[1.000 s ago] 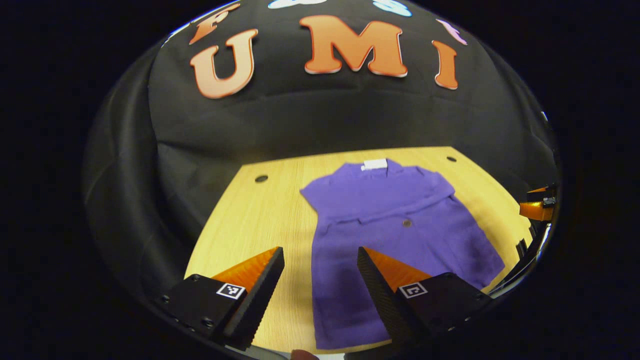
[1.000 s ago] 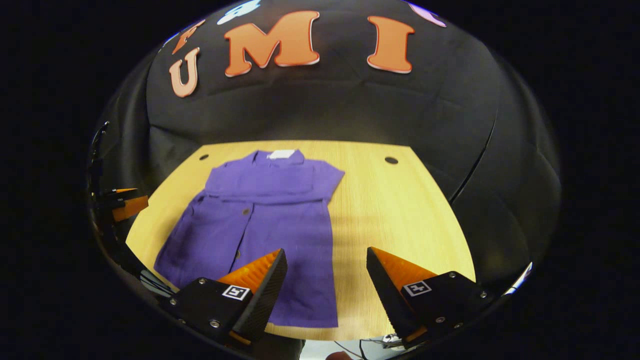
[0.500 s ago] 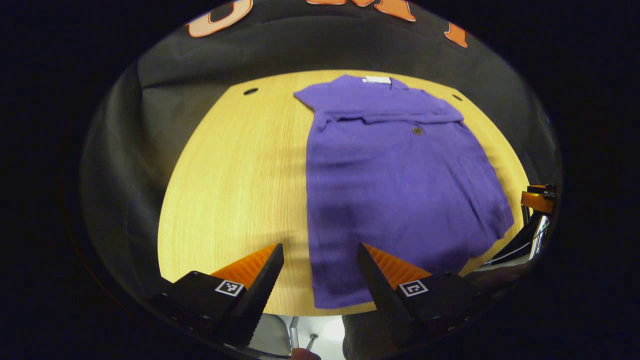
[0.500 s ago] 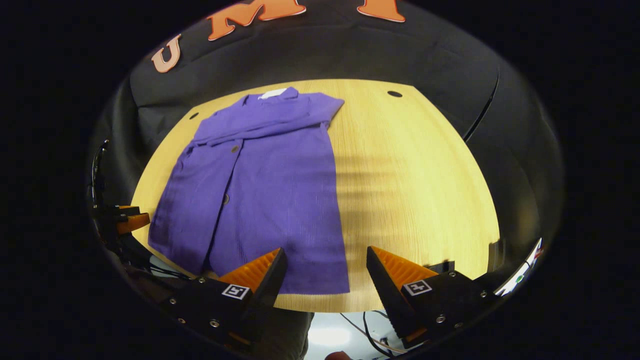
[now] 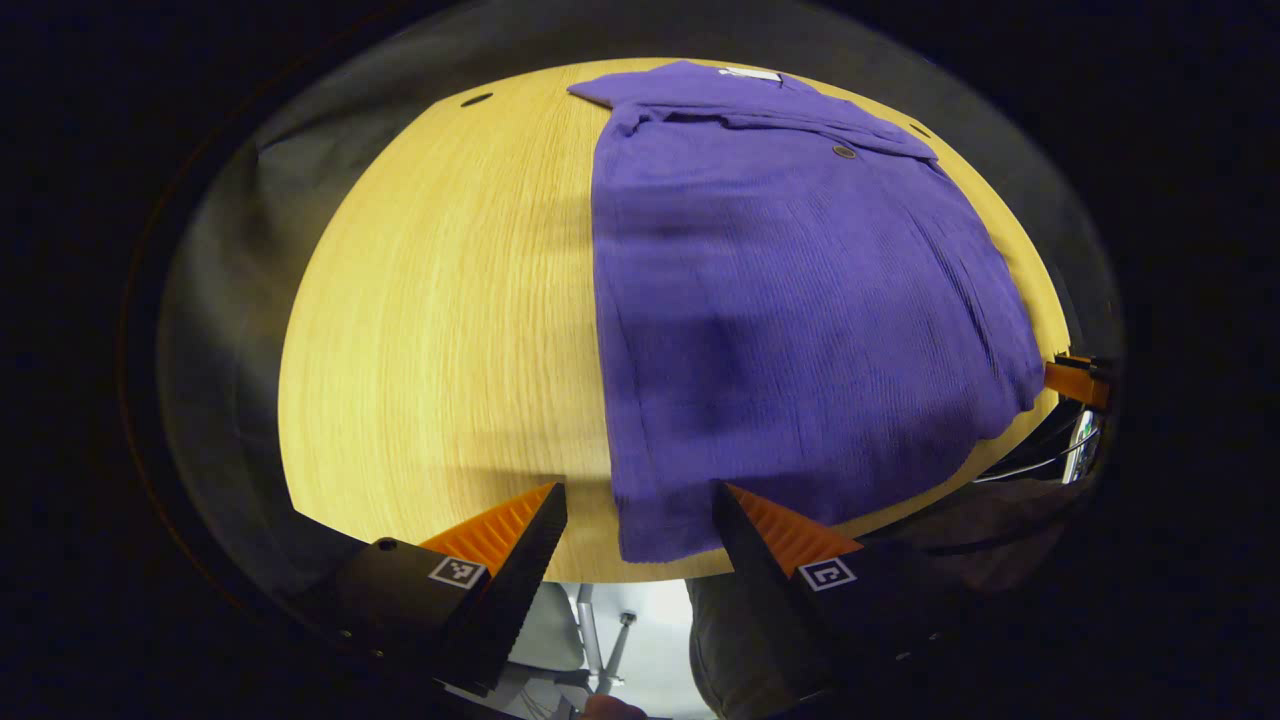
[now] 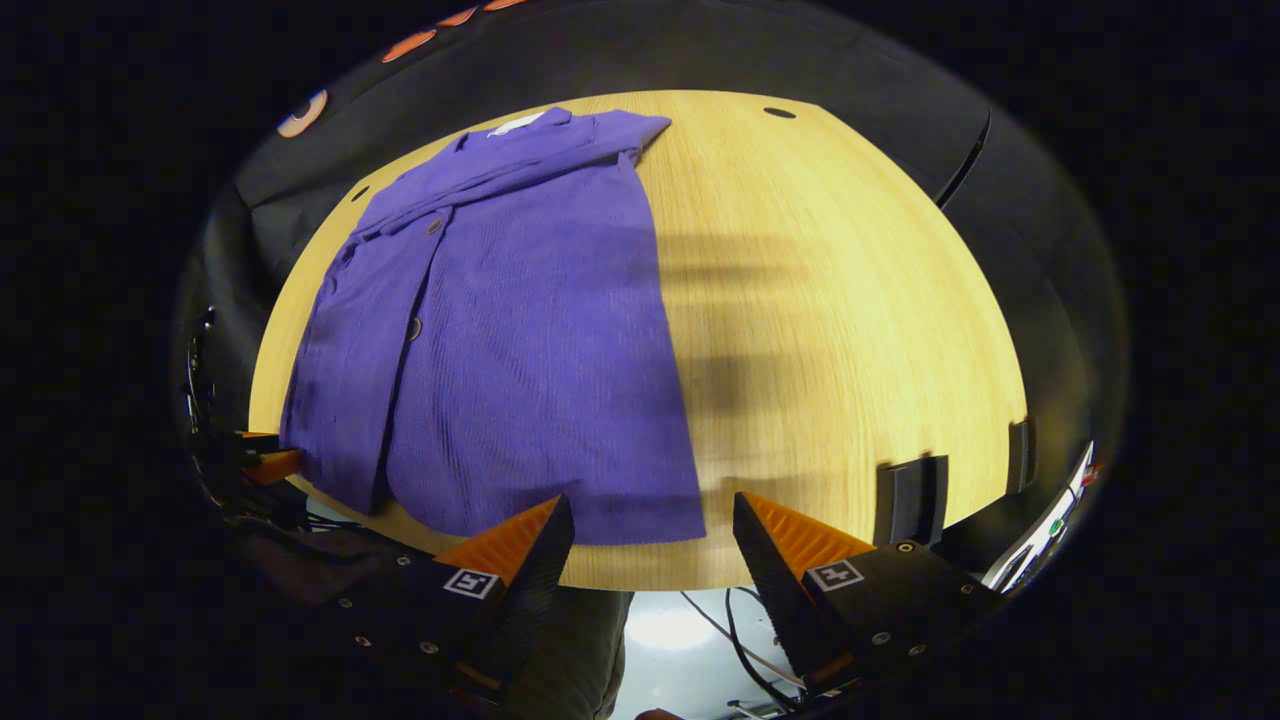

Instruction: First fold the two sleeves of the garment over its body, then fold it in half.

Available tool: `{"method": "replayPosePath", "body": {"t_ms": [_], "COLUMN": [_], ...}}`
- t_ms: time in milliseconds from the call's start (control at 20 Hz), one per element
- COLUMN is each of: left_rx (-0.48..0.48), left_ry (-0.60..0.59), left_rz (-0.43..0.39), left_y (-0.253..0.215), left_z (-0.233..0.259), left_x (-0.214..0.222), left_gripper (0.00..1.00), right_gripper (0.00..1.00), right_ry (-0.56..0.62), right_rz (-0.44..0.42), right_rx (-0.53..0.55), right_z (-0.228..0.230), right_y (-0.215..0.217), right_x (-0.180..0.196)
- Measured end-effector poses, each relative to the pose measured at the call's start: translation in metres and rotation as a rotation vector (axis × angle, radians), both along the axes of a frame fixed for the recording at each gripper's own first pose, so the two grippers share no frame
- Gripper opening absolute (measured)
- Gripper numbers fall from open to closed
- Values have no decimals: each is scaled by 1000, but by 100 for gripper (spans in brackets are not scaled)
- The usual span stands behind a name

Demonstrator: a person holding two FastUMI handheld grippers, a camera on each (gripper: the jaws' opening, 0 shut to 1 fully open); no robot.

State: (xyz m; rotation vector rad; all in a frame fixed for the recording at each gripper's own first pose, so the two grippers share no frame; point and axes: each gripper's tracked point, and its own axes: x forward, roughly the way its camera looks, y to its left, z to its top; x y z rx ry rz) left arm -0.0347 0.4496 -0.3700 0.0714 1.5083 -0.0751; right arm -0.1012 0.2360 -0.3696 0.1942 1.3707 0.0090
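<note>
Garment [image 5: 800,300] hem meets table [image 5: 450,300] near edge, tools apart.

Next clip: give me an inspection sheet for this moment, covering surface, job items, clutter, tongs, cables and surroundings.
Surface: wooden table, round holes near the far edge.
Job's things: purple shirt lies flat, sleeves folded over the body, hem at the near edge.
Clutter: nothing seen.
Grippers: left tongs open over the hem's corner; right tongs open over the other corner; neither grips cloth.
Cables: cables below the table edge.
Surroundings: black cloth wall.
</note>
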Motion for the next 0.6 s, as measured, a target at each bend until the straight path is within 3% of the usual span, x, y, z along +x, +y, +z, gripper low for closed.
{"method": "replayPosePath", "body": {"t_ms": [150, 250, 350, 400, 450, 500, 600], "left_rx": [-20, -17, -16, -19, -29, -43, -81], "left_ry": [30, 49, 69, 73, 73, 74, 93], "left_rz": [48, 33, 18, 20, 24, 30, 49], "left_y": [2, 3, 3, 2, 0, -4, -12], "left_z": [-2, -1, -1, -1, -2, -2, -2], "left_x": [4, 2, 2, 4, 6, 8, 6], "left_gripper": [97, 99, 100, 99, 96, 77, 39], "right_gripper": [96, 95, 92, 79, 73, 58, 17], "right_ry": [40, 88, 76, 77, 81, 86, 84], "right_rz": [0, -20, 18, 39, 43, 39, 11], "right_rx": [11, 40, -19, -19, -11, 0, 52], "right_z": [-10, -16, -19, -19, -17, -18, -18], "right_y": [8, 20, 13, 14, 17, 23, 28], "right_x": [-4, -13, -11, -9, -8, -6, -1]}}
